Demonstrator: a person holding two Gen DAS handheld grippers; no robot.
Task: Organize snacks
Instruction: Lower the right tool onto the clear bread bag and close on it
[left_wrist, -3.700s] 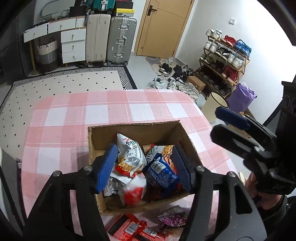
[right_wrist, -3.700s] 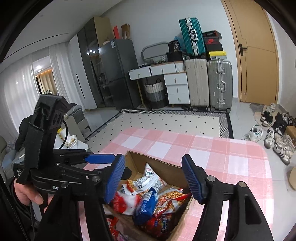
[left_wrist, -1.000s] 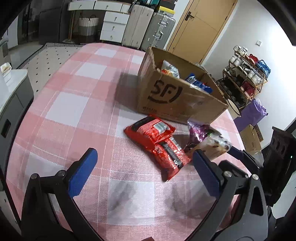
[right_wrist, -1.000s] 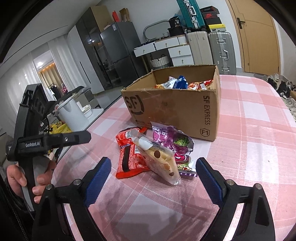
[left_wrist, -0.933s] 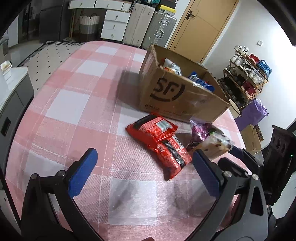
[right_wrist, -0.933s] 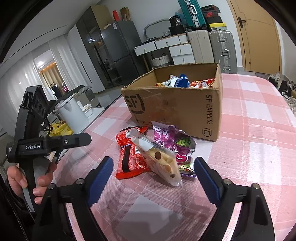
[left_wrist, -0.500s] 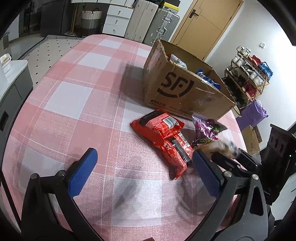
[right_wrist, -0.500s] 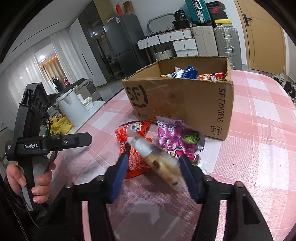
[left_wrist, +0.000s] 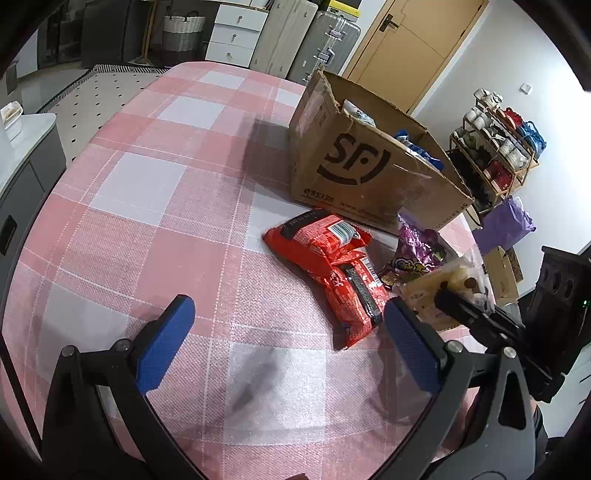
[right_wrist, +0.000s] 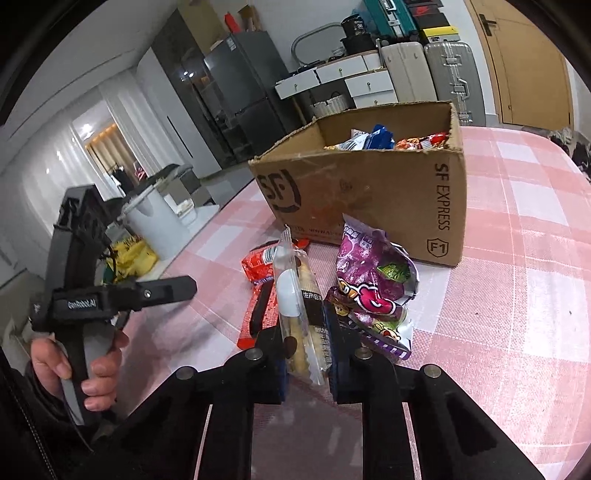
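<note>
Clear-wrapped pastry pack (right_wrist: 301, 317), low centre of the right-wrist frame, is pinched in the right gripper (right_wrist: 306, 354), so lift straight, clear the purple bag (right_wrist: 373, 284), drop into cardboard box (right_wrist: 369, 195); left gripper (left_wrist: 291, 343) gapes wide, empty.

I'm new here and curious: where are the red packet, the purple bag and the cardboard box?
red packet (left_wrist: 334, 266), left wrist view, its middle.
purple bag (right_wrist: 373, 280), right wrist view, its front.
cardboard box (right_wrist: 369, 206), right wrist view, its front wall.
</note>
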